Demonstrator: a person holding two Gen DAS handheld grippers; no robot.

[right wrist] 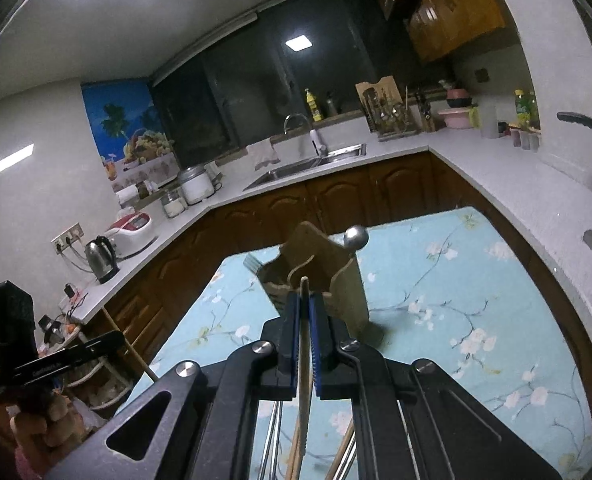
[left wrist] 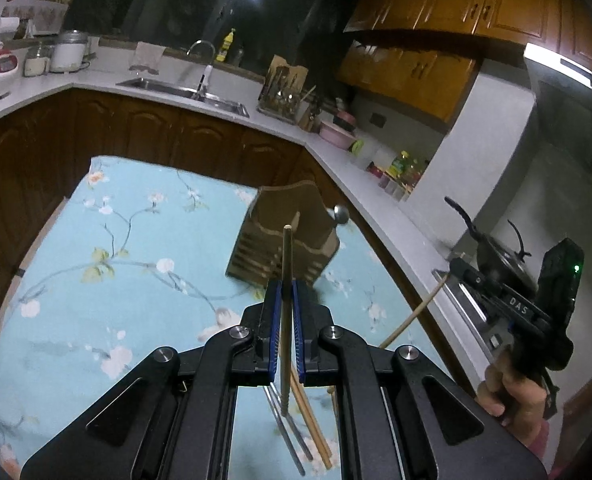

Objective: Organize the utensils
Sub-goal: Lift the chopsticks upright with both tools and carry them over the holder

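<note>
On floral cloth (left wrist: pixel 136 240) stands a wooden holder (left wrist: pixel 284 236) with a ladle (left wrist: pixel 340 213); both jaws clamp chopsticks.

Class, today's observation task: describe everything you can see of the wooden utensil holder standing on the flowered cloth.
The wooden utensil holder is a light brown box, apparently wood or bamboo. It stands upright on the pale blue flowered tablecloth. Its back panel rises higher than the front, its front edge is cut in curves, and horizontal slats run across its lower face. Dividers seem to split it into compartments, though the inside is not visible. A metal utensil with a round end sticks up from one side. Neither gripper touches it.
</note>
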